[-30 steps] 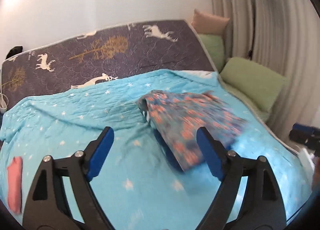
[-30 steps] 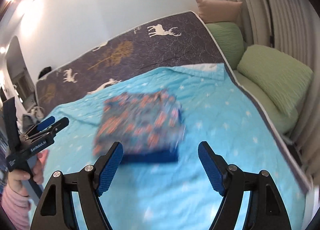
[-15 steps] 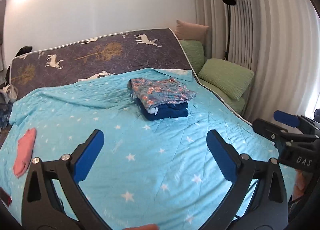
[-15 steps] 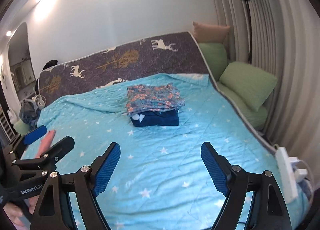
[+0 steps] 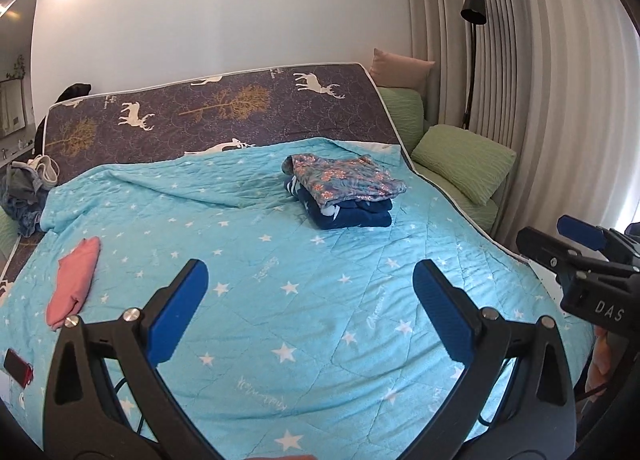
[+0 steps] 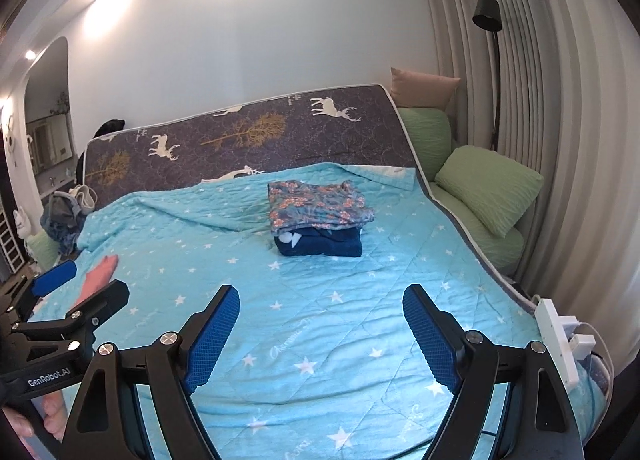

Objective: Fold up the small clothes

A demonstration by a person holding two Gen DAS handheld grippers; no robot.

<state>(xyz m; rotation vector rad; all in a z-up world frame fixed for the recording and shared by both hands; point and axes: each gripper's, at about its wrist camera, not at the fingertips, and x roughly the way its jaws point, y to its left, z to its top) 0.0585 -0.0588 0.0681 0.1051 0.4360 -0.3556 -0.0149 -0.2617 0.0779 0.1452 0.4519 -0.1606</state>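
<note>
A folded floral garment (image 5: 344,178) lies on top of a folded navy garment (image 5: 356,216), stacked at the far middle of the bed. The right wrist view shows the same floral piece (image 6: 318,206) over the navy one (image 6: 320,244). A pink garment (image 5: 74,280) lies loosely folded near the bed's left side. My left gripper (image 5: 310,272) is open and empty, well short of the stack. My right gripper (image 6: 320,294) is open and empty too, equally far back. Each gripper shows at the edge of the other's view, held in a hand.
A light blue star quilt (image 5: 280,300) covers the bed. Green pillows (image 5: 464,160) and a black floor lamp (image 5: 472,12) stand along the curtain on the right. A heap of clothes (image 5: 24,192) sits far left. A white power strip (image 6: 560,332) lies at the right edge.
Both grippers have pulled back from the floral garment, which now rests on the navy one. The jaws of both stand a little wider.
</note>
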